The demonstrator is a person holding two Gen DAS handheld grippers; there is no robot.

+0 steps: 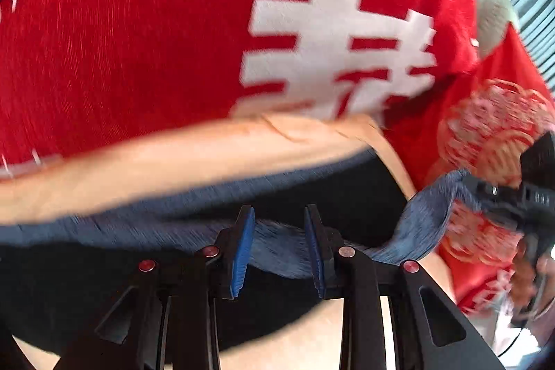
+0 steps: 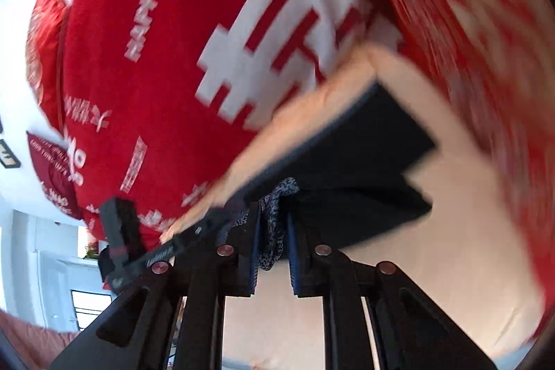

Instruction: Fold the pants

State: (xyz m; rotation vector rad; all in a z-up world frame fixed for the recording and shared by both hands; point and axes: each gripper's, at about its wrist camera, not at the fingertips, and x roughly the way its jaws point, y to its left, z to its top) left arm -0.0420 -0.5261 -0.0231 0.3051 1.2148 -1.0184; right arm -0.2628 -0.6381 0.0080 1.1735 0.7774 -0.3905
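Dark navy pants (image 1: 284,248), blue heathered waistband, hang stretched over peach bedsheet (image 1: 173,162). Left gripper (image 1: 279,252) and right gripper (image 2: 272,245) each pinch the waistband edge. Red cushion (image 1: 138,40) behind.

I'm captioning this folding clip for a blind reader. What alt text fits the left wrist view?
The left hand-held gripper is shut on a blue-grey heathered edge of the dark navy pants, lifted over a peach bedsheet. A big red cushion with white characters fills the blurred background.
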